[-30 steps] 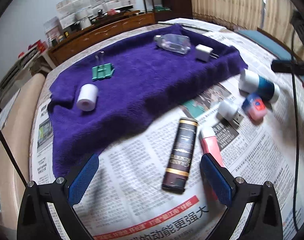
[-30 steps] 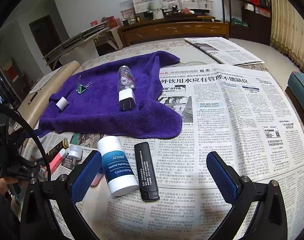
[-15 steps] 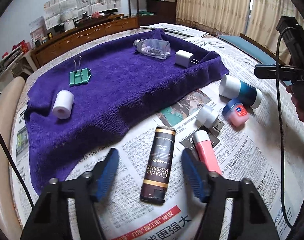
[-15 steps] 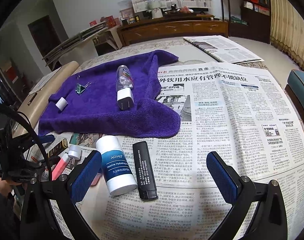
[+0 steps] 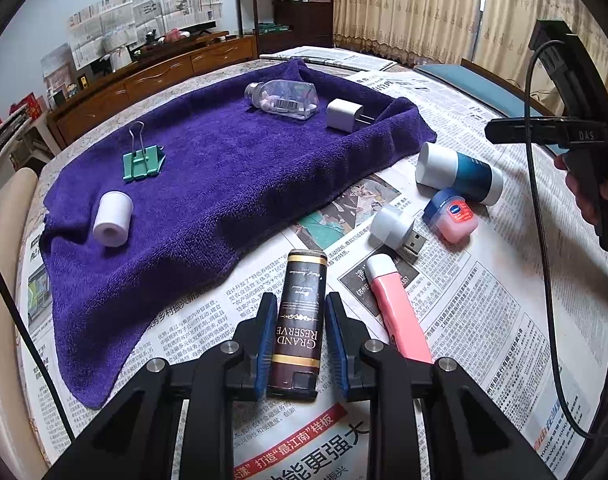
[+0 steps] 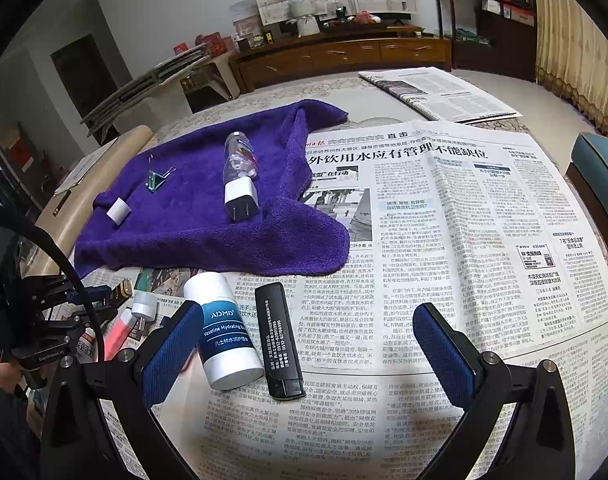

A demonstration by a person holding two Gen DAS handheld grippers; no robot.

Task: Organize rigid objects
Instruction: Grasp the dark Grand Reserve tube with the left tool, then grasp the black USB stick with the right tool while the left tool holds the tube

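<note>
I have the left gripper (image 5: 298,336) over the dark brown rectangular lighter (image 5: 300,322) with gold bands, which lies on the newspaper-covered table (image 5: 483,320) just off the near edge of the purple terry towel (image 5: 224,184). Its jaws have just been closing, and the blue pads now sit against both long sides of the lighter, so I read it as clamped, though it is not yet lifted. The right gripper (image 6: 307,356) hangs with its jaws wide apart and empty above the white-and-blue cylindrical lotion bottle (image 6: 224,336) and the black slim lighter (image 6: 282,344), both lying on the paper near the towel's near-right corner.

On the towel already lie a green binder clip (image 5: 142,158), a small white roll (image 5: 112,220), a clear plastic bottle (image 5: 284,100) and a white wall charger (image 5: 343,114). Still off it, near its right edge, are a pink tube (image 5: 397,312), a white USB adapter (image 5: 393,226) and a small blue-lidded pink jar (image 5: 451,216).

I judge the step in hand as picking up the brown lighter for the towel. Next I would lift it straight up to clear the pink tube just beside it, carry it over the towel's near edge and set it down on a bare patch well apart from the roll.
</note>
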